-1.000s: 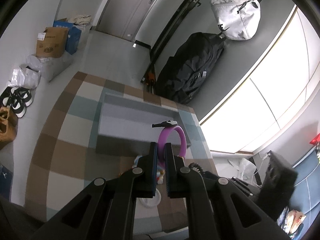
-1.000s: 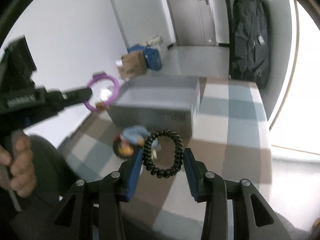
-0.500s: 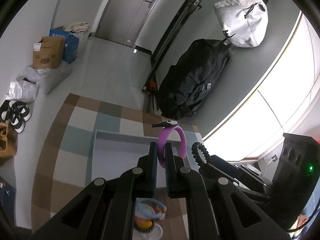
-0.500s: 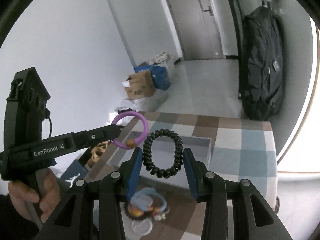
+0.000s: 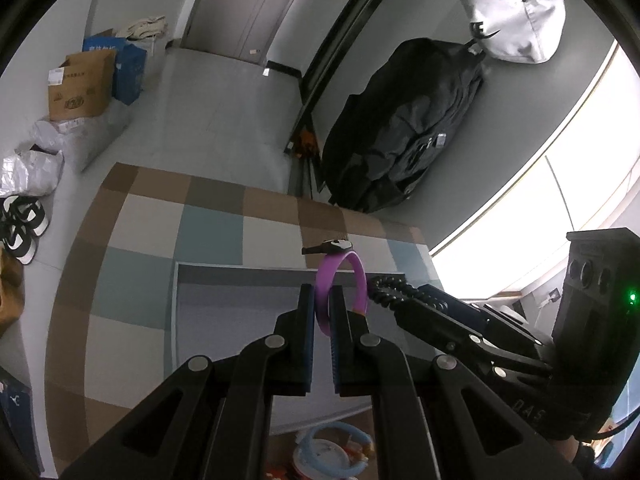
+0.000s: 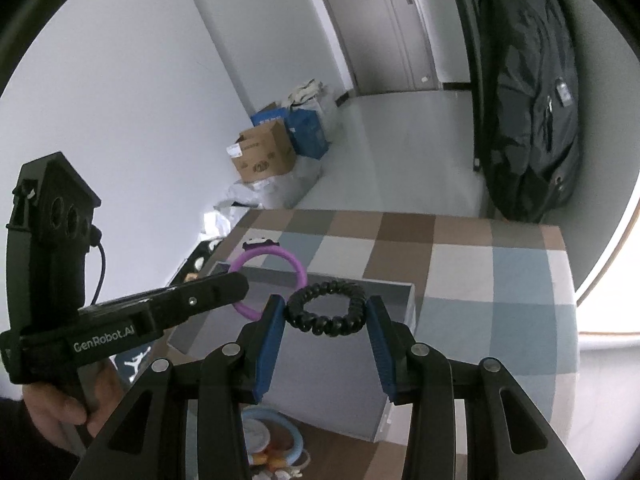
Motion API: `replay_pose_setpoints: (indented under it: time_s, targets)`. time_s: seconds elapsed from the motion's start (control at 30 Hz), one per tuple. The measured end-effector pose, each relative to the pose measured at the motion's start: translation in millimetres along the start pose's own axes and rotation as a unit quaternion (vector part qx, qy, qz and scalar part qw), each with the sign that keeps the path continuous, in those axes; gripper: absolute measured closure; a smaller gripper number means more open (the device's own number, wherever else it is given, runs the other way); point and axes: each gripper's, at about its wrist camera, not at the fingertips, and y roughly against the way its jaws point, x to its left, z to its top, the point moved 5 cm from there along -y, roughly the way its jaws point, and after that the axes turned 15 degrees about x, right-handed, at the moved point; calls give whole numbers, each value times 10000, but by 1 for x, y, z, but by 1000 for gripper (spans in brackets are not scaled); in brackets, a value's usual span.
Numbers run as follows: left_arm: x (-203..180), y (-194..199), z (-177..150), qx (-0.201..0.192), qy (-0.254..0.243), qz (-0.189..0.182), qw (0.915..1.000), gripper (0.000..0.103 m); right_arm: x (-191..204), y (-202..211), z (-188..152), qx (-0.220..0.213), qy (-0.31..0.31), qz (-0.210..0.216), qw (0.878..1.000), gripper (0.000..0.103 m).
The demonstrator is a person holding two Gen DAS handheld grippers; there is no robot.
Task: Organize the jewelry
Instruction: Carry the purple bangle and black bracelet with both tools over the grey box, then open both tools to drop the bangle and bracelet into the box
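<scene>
Both held: smooth purple ring, black-white charm; black spiral coil.

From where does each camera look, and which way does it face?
Left wrist: sits on the left gripper, looking along its fingers down at the grey box; the fingers pinch a purple ring, and the right gripper enters from the right.
Right wrist: sits on the right gripper, facing the same box; it holds a black coil band, and the left gripper and the hand show at the left.
Both share the box, ring, band and checked cloth.
</scene>
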Motion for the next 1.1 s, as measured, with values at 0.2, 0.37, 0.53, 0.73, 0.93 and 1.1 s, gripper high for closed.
replay_pose_setpoints:
  time_s: [0.2, 0.37, 0.53, 0.73, 0.93, 1.1]
  targets:
    - [8, -11, 2, 257, 175, -143, 9994, 100, -2, -11, 1, 69, -6, -16, 10000, 57]
    - [13, -18, 5, 547, 533, -523, 9957, 94, 0, -6, 1, -98, 151, -113, 9998, 38]
    - [8, -4, 4, 333, 561, -477, 9967, 54, 3, 5, -3, -283, 183, -55, 9994, 24]
    - [14, 9, 1, 167, 637, -243, 9975, 39, 2, 10, -8, -363, 149, -93, 9992, 17]
    - [21, 10, -3, 183, 763, 67, 9969, 38, 3, 20, -12, -436, 55, -81, 9990, 11]
    - [17, 20, -7, 1, 635, 383, 9972, 38, 9, 34, -19, -617, 60, -61, 9981, 2]
